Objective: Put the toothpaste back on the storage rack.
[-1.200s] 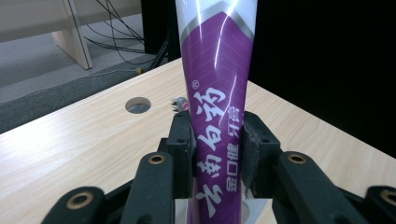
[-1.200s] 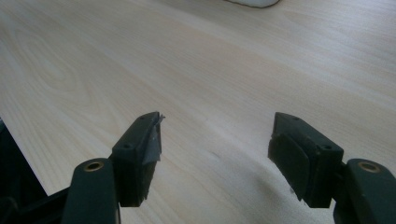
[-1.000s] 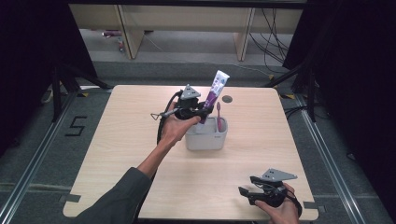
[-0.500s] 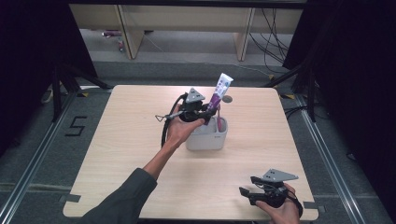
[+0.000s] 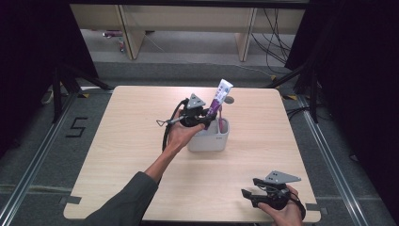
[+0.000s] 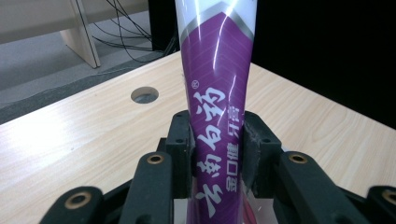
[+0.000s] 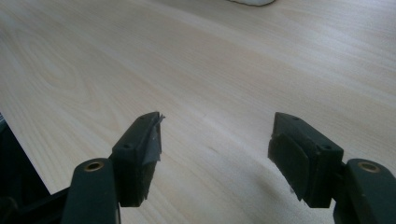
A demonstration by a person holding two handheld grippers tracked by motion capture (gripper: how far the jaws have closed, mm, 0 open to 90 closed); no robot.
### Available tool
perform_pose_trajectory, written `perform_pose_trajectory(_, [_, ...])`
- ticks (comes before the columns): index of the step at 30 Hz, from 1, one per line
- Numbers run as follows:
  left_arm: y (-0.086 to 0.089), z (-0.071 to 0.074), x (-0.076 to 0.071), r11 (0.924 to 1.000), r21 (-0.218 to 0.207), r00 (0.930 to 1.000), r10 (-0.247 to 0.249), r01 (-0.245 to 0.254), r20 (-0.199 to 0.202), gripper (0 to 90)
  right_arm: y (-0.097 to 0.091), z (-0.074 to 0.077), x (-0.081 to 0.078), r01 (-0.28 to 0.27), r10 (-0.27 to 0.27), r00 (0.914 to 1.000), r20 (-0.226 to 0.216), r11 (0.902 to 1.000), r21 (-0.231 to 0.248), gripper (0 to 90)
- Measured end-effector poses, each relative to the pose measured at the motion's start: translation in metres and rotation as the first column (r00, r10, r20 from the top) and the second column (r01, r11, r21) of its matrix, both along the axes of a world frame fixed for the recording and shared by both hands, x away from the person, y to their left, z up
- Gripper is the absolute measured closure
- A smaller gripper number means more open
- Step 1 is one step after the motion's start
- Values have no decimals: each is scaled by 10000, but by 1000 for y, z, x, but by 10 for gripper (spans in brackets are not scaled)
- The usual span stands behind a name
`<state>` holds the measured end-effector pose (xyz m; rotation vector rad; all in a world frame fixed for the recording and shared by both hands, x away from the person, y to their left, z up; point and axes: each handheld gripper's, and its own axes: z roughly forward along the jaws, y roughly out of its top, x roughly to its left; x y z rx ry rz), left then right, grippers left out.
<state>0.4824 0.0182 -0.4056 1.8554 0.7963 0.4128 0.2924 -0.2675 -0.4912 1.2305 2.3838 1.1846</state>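
Note:
A purple and white toothpaste tube point(image 5: 220, 97) stands tilted with its lower end inside a white holder cup point(image 5: 210, 139) at the table's middle. My left gripper point(image 5: 205, 114) is shut on the tube, and in the left gripper view both pads point(image 6: 181, 140) press the tube's point(image 6: 215, 121) printed purple sides. A pink toothbrush handle point(image 5: 220, 119) also stands in the cup. Near the table's front right edge my right gripper point(image 5: 246, 195) rests low, open, with bare tabletop between its fingers point(image 7: 144, 147).
The light wooden table point(image 5: 127, 141) has a round cable hole point(image 5: 229, 100) behind the cup, also seen in the left gripper view point(image 6: 144, 94). Wooden furniture legs and cables lie on the floor beyond the far edge. Dark curtains flank both sides.
My left gripper has sunk a little with the tube, bringing its lower end further into the cup. The right gripper has stayed where it was.

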Motion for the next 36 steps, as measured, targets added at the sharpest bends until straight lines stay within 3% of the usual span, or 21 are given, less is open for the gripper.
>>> perform_pose_trajectory(12, [-2, -7, 0, 9994, 338, 9998, -70, 77, -189, 670, 0, 0, 0, -60, 60, 10000, -19, 10000, -13, 344])
perform_pose_trajectory(23, [-1, -20, -1, 9998, 199, 9998, 30, -25, -216, 669, 0, 0, 0, -79, 79, 10000, 1, 10000, -28, 344])
perform_pose_trajectory(26, [1, -19, 0, 9996, 284, 9998, 38, -32, -213, 667, -2, 0, 1, -93, 95, 9997, 213, 9999, -97, 344])
perform_pose_trajectory(34, [0, -21, -1, 9995, 285, 9996, 110, -103, -246, 665, -2, 0, 2, -148, 151, 9997, 165, 9998, -146, 344])
perform_pose_trajectory(35, [2, -21, -1, 9986, 534, 9997, 67, -54, -239, 664, -2, 0, 2, -148, 150, 9998, 164, 9998, -142, 344])
perform_pose_trajectory(36, [0, -22, -1, 9992, 378, 9997, 145, -138, -196, 662, -1, -1, 2, -149, 149, 9998, 135, 9999, -36, 344])
